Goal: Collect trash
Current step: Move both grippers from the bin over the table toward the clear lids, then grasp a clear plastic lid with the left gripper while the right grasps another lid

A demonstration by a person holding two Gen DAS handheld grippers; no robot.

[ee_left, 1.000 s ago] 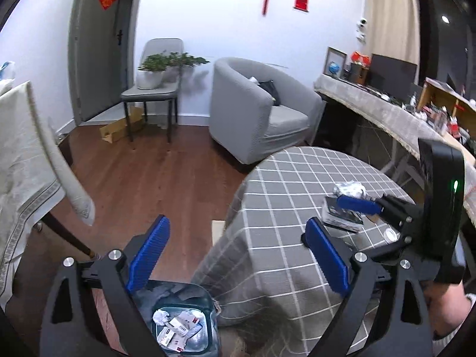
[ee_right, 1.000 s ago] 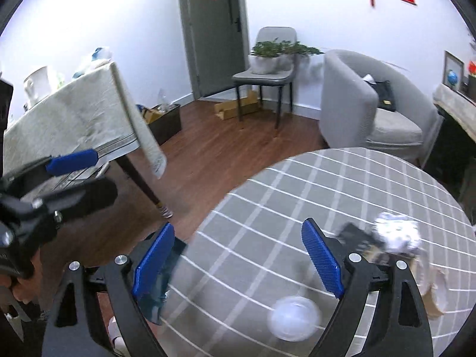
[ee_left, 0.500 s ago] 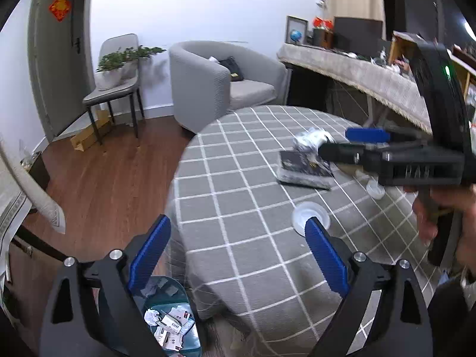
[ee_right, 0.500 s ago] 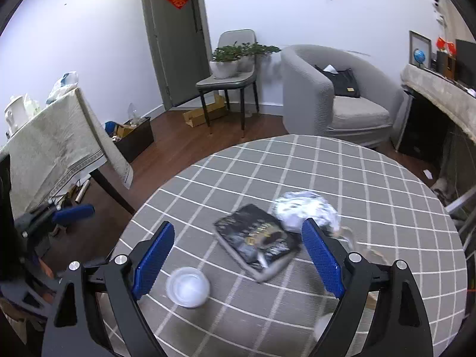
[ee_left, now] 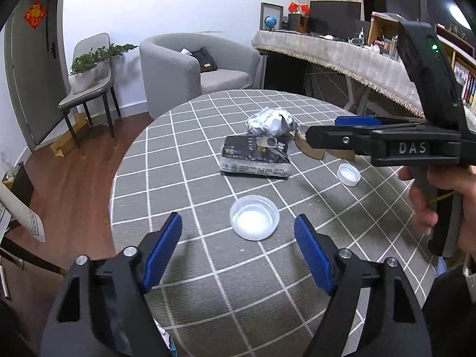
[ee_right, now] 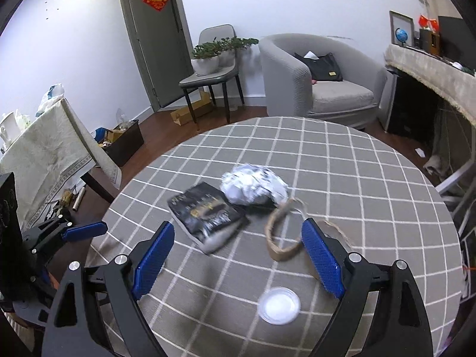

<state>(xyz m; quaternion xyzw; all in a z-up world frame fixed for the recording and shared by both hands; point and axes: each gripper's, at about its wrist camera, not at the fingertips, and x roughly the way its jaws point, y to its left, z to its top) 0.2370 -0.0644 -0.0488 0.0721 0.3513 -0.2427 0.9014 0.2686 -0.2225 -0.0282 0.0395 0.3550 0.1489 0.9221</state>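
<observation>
On the round checked table (ee_left: 184, 160) lie a crumpled foil ball (ee_left: 272, 122), a black book (ee_left: 255, 156), a brown twine-handled paper piece (ee_right: 282, 232), a clear plastic lid (ee_left: 255, 221) and a small white cap (ee_left: 348, 174). My left gripper (ee_left: 238, 229) hovers low over the near part of the table. Its jaws are closing, and the clear lid lies just ahead between the fingertips, untouched. My right gripper (ee_right: 238, 232) stands open above the book's near end and the twine loop, holding nothing. The white cap (ee_right: 278, 305) lies under it.
A person's hand (ee_left: 431, 196) grips the right tool's handle. Beyond the table stand a grey armchair (ee_right: 321, 83), a chair with potted plants (ee_right: 214, 68) and a long cloth-covered counter (ee_left: 342, 53). A second cloth-draped table (ee_right: 44, 148) stands to the left.
Both grippers swung from the floor and bin side onto the table top. The left one came down toward the clear lid and its jaws narrowed. The right one moved over the book and twine.
</observation>
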